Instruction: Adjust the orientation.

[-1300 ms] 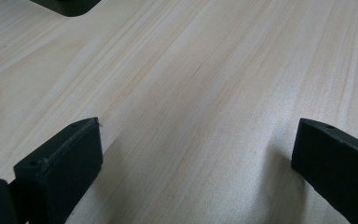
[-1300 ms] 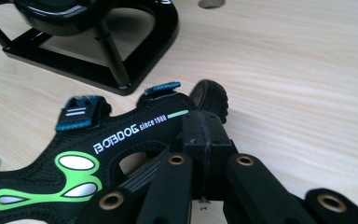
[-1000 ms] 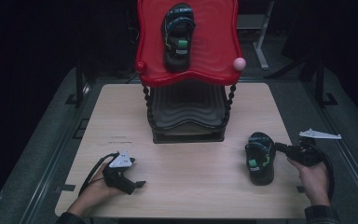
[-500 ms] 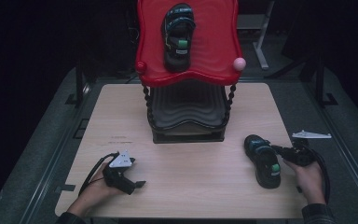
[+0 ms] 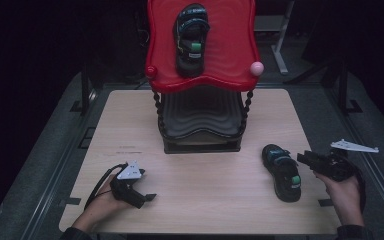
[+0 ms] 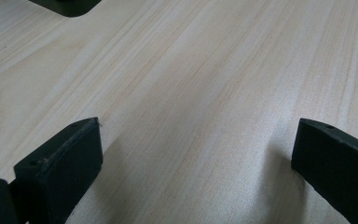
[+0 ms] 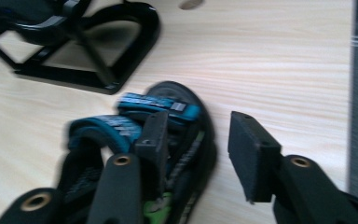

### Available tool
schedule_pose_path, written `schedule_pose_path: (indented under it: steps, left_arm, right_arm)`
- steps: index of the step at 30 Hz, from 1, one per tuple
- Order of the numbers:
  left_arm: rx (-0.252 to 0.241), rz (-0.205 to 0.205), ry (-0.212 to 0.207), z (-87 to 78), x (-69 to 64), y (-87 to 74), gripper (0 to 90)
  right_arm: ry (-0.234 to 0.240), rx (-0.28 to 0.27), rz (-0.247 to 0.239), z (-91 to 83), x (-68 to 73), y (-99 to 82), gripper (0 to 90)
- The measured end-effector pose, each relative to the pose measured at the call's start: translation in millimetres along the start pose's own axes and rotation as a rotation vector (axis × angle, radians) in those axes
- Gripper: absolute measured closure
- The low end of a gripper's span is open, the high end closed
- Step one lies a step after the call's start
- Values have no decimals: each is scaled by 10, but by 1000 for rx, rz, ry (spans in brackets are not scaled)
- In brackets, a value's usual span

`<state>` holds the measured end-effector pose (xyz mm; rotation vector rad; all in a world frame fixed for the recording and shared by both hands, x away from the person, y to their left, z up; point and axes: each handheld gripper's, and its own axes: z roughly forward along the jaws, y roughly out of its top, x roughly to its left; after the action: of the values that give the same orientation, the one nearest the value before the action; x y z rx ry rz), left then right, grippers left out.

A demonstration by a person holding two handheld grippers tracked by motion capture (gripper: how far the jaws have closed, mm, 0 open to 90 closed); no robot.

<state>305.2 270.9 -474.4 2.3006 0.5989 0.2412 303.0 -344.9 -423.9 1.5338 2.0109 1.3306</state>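
Pale wood tabletop (image 5: 200, 200) carries the scene, with darkness all round it. On its right side the right gripper (image 5: 306, 159) has just been opening its jaws; in the right gripper view they stand partly apart astride the sandal's (image 7: 140, 154) outer edge, one pad over the straps, the other out over bare wood, neither visibly pressing, so the shoe looks released. From the high view the sandal (image 5: 281, 171) lies flat just left of that gripper, its long axis running away from the person and slightly leftward. Beyond it stands the black rack (image 5: 200, 125) with a red tray (image 5: 230, 45) holding the other sandal (image 5: 191, 39). The left gripper (image 5: 150, 197) rests wide open and empty, well apart, so the right hand is far nearer.
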Motion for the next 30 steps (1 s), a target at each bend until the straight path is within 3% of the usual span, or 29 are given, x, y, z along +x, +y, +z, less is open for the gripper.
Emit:
schedule_pose_path:
  steps: [1, 2, 4, 17, 25, 30]
  left_arm:
    - [1, 0, 0, 0, 1, 0, 15]
    - [0, 0, 0, 0, 1, 0, 15]
    - [1, 0, 1, 0, 1, 1, 15]
    - [0, -1, 1, 0, 2, 1, 15]
    - [0, -1, 1, 1, 3, 1, 15]
    - [0, -1, 1, 1, 3, 1, 15]
  right_arm:
    - [42, -7, -13, -22, 41, -5, 521]
    - [42, -7, -13, -22, 41, -5, 521]
    - [89, 3, -41, -24, 94, -23, 485]
    - [191, 42, -112, 187, 129, -49, 424]
    - [189, 46, -141, 215, 160, -40, 406]
    - [178, 77, -188, 241, 206, -1, 387]
